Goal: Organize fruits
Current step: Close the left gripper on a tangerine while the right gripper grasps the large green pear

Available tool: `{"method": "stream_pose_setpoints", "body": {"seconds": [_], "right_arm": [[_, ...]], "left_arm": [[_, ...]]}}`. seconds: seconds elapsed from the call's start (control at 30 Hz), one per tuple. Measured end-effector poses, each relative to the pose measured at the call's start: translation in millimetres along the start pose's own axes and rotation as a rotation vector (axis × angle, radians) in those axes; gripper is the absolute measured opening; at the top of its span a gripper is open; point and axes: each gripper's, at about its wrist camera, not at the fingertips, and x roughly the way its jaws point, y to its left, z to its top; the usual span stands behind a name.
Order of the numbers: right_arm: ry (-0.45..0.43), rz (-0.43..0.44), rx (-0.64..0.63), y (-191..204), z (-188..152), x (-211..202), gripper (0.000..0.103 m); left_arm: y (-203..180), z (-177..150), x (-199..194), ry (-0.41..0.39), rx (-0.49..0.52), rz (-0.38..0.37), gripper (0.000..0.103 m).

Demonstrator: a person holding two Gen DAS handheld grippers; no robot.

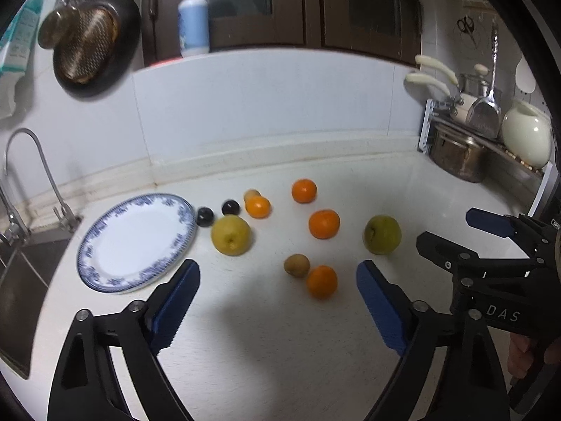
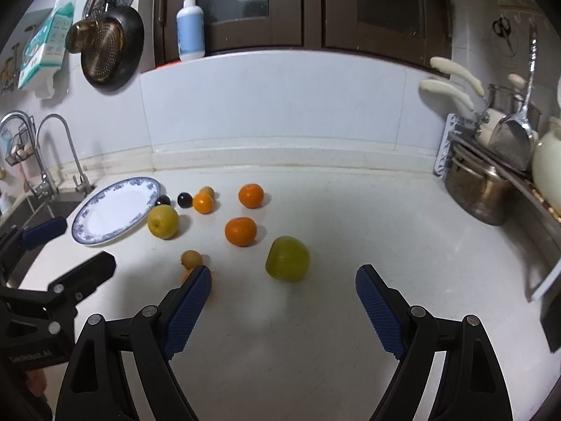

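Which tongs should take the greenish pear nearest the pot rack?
Right tongs: open, and the greenish pear sits just ahead of them. Left tongs face the small brown fruit instead.

A soap bottle [image 2: 190, 24] stands on the ledge; a pan [image 2: 111, 52] hangs beside the faucet [image 2: 59, 151]; pots [image 2: 480, 193] fill the rack.

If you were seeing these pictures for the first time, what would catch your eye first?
Probably the bright round oranges scattered over the white countertop, among yellow-green pears and two dark plums. Left of them lies an empty blue-rimmed white plate, beside the sink. In the foreground, the left gripper and right gripper stand open, holding nothing.
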Motion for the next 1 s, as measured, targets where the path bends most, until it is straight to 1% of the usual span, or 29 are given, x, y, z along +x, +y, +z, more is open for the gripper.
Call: {"method": "stream_pose_setpoints", "body": {"seconds": [0.03,0.2,0.27,0.57,0.7,0.77,0.9,0.97,1.0], "right_arm": [[0.005,0.009,0.003,-2,0,4,0.085],[0.027,0.026,-0.021,-6,-1,27,0.082],[0.038,0.039,-0.024,-9,0,37,0.081],[0.113,0.117,0.033,-19,3,77,0.069],[0.139,0.125,0.03,-19,2,88,0.063],[0.15,0.137,0.029,-19,1,93,0.062],[0.162,0.14,0.033,-19,2,103,0.055],[0.173,0.139,0.036,-20,2,108,0.054],[0.173,0.132,0.033,-20,2,109,0.052]], "left_arm": [[-2,-1,5,0.012,-0.003,-0.003,0.085],[-10,-6,28,0.068,-0.016,-0.009,0.08],[-12,-8,36,0.089,-0.025,-0.017,0.075],[-22,-11,65,0.165,-0.057,-0.043,0.057],[-26,-13,75,0.194,-0.052,-0.048,0.052],[-27,-14,80,0.206,-0.058,-0.054,0.048],[-28,-16,86,0.225,-0.069,-0.061,0.047],[-27,-16,89,0.234,-0.077,-0.068,0.042],[-27,-16,90,0.236,-0.081,-0.071,0.041]]}}
